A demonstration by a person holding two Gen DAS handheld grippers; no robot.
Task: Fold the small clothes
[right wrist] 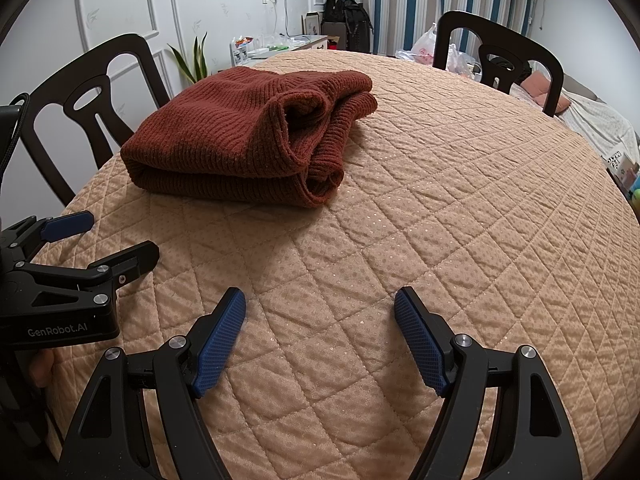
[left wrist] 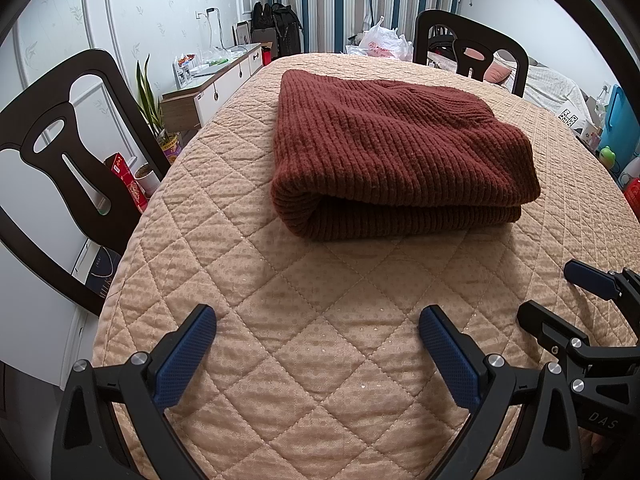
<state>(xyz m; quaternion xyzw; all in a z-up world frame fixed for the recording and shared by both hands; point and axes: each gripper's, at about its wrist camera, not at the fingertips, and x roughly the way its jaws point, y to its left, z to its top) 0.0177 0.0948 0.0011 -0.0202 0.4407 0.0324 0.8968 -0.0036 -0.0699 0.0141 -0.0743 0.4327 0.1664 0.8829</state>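
Observation:
A rust-red ribbed knit garment (left wrist: 396, 152) lies folded in a thick stack on the quilted beige table cover (left wrist: 304, 320). In the right wrist view the garment (right wrist: 240, 140) sits at the left, its layered open end facing right. My left gripper (left wrist: 318, 322) is open and empty, hovering over the cover a short way in front of the garment. My right gripper (right wrist: 320, 304) is open and empty, to the right of and nearer than the garment. Each gripper shows in the other's view: the right one (left wrist: 556, 292) and the left one (right wrist: 116, 232).
Dark wooden chairs stand at the table's left (left wrist: 60, 152) and far side (left wrist: 472, 44). A white cabinet (left wrist: 216, 80) with clutter and a potted plant (left wrist: 154, 108) stand by the left wall. A bed (right wrist: 592, 120) lies at the right; plastic bags (left wrist: 384, 42) sit beyond the table.

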